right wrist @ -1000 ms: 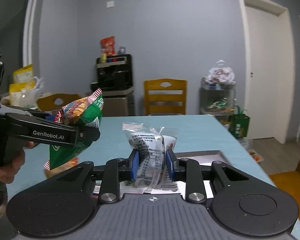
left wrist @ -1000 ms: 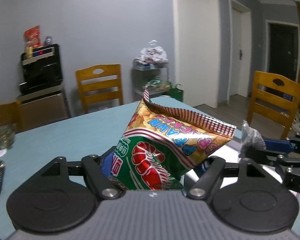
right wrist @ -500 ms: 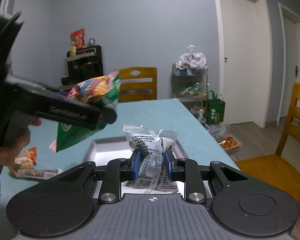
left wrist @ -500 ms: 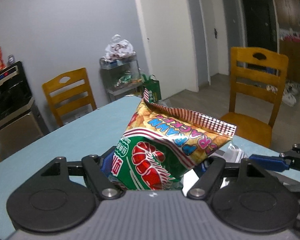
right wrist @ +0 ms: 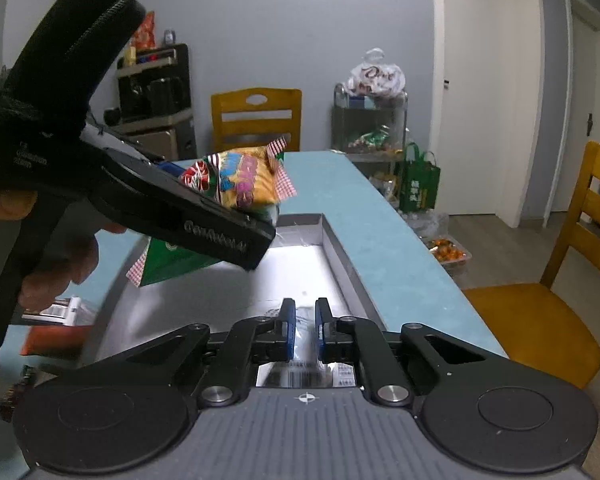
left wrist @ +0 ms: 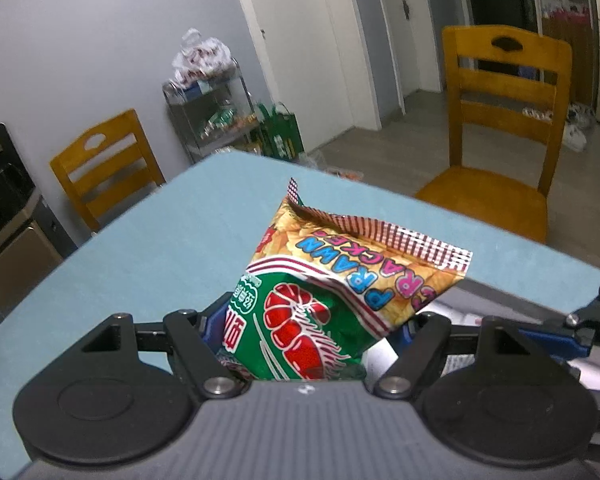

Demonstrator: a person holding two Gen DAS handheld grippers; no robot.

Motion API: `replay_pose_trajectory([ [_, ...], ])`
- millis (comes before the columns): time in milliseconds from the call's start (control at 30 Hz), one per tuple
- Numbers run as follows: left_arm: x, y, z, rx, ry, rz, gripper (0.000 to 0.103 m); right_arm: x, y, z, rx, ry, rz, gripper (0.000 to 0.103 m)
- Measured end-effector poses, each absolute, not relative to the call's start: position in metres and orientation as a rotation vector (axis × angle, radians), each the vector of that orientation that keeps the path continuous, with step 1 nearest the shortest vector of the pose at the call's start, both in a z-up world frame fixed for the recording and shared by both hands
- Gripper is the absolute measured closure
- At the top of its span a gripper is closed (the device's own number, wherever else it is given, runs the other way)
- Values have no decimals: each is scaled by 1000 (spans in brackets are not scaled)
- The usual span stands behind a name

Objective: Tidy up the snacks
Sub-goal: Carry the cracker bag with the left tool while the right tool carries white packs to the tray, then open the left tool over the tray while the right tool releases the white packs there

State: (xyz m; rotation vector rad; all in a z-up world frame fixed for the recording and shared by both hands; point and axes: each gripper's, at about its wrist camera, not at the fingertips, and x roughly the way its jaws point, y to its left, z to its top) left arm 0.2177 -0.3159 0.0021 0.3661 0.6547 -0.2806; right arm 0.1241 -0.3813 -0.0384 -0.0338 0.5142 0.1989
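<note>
A green and orange prawn cracker bag [left wrist: 340, 300] sits between the fingers of my left gripper [left wrist: 310, 324], which is shut on its lower part. In the right wrist view the same bag [right wrist: 240, 180] hangs in that left gripper [right wrist: 256, 240] above the far left of a shiny metal tray [right wrist: 308, 264]. My right gripper [right wrist: 303, 320] is low over the tray's near end. Its jaws are drawn to a narrow gap, pinching the film of a clear printed packet [right wrist: 304, 378] that droops beneath the fingers. The right gripper's blue tip [left wrist: 580, 328] shows at the left wrist view's right edge.
The tray lies on a light blue table [left wrist: 180, 240] near its right edge. Loose snack packets [right wrist: 56, 336] lie left of the tray, below a person's hand [right wrist: 52, 272]. Wooden chairs [left wrist: 500, 120] [right wrist: 256, 116] stand around the table, and a snack rack [right wrist: 372, 120] stands by the wall.
Both grippers moved over the tray and sank. The right jaws pinched tighter, and the clear packet no longer sticks up between them. The left gripper swung right with the cracker bag.
</note>
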Motion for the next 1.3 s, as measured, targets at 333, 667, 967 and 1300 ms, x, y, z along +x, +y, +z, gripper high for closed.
replay_pose_trajectory([
  [333, 256, -314, -28, 364, 733, -273, 28, 121, -387, -40, 2, 514, 215, 90],
  [667, 249, -304, -23, 230, 742, -359, 6, 118, -389, -34, 27, 523, 199, 83],
  [967, 218, -298, -2, 211, 705, -376, 5, 113, -385, -26, 42, 513, 196, 69],
  [1300, 173, -272, 26, 177, 646, -378, 5, 91, -377, -14, 52, 475, 199, 29],
])
